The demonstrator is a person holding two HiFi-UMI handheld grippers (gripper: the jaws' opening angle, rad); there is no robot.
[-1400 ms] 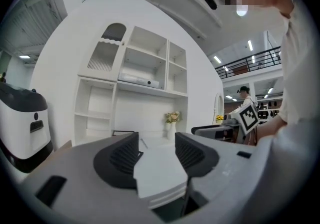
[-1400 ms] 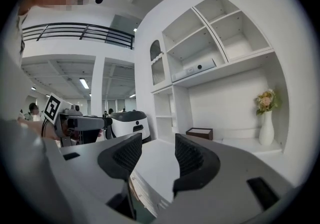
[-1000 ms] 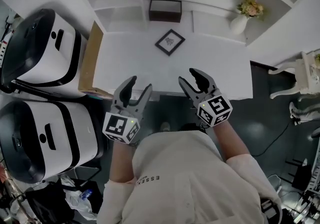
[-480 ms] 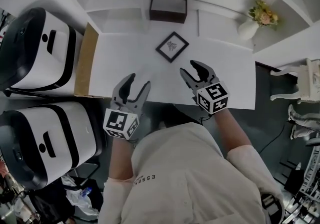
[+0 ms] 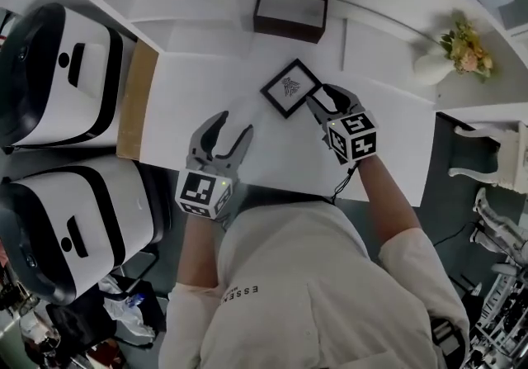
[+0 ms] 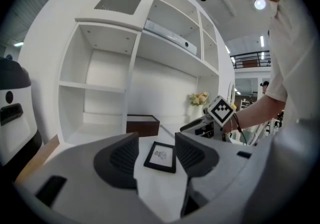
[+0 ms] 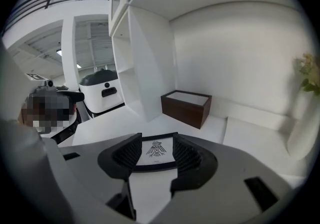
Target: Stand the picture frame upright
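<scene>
the frame (image 5: pixel 290 87) is seen lying flat on the white table (image 5: pixel 190 95), turned cornerwise, in front of a brown box (image 5: pixel 289 14). the right gripper (image 5: pixel 323 97) is held at the frame's right corner. its jaws are kept apart, with the frame's near edge seen between their tips, and no pad is seen pressed on it. the left gripper (image 5: pixel 231 123) is held over the table, apart from the frame, its jaws spread with nothing between them. a vase (image 5: pixel 435 68) of flowers is set at the far right.
</scene>
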